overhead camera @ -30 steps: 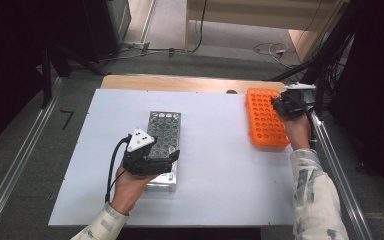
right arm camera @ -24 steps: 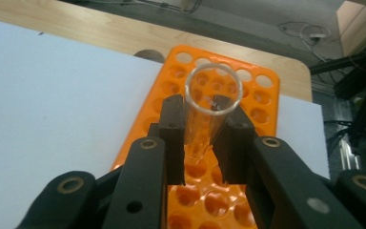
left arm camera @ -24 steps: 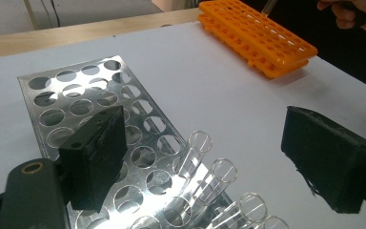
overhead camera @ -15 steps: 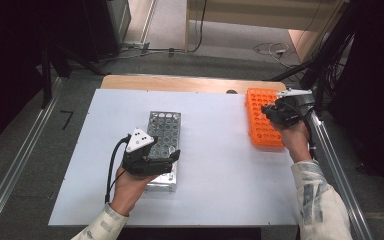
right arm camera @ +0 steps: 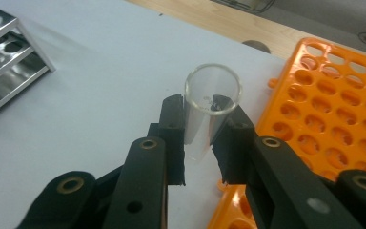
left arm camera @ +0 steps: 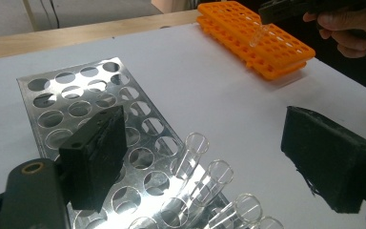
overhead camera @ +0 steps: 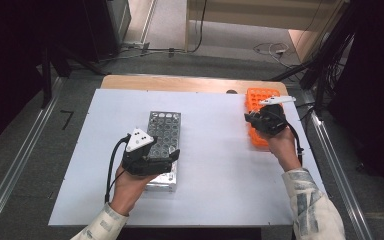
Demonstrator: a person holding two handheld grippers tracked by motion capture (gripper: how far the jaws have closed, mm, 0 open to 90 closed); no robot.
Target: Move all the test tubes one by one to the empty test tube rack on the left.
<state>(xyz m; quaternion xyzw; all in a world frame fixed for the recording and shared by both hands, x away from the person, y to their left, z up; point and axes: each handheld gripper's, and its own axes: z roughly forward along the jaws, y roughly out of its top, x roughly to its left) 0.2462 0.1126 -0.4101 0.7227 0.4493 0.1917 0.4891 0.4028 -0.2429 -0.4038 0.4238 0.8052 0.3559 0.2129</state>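
My right gripper (overhead camera: 252,120) is shut on a clear test tube (right arm camera: 212,102), open mouth toward the camera, at the left edge of the orange rack (overhead camera: 257,97). From the left gripper view, that tube (left arm camera: 259,34) hangs slanted over the orange rack (left arm camera: 248,24). My left gripper (overhead camera: 166,161) is open over the near end of the metal rack (overhead camera: 164,125). One jaw is above the rack's holes, the other over the white board to its right. Several clear tubes (left arm camera: 195,148) stand in the metal rack's (left arm camera: 76,90) near corner between the jaws.
A white board (overhead camera: 215,165) covers the wooden table (overhead camera: 190,82). The metal rack's corner (right arm camera: 5,52) lies at far left in the right gripper view. Metal rails (overhead camera: 10,170) run along both sides of the table, and cables lie on the floor beyond.
My right gripper has moved left with the tube, from over the orange rack to its left edge. The left gripper has stayed put.
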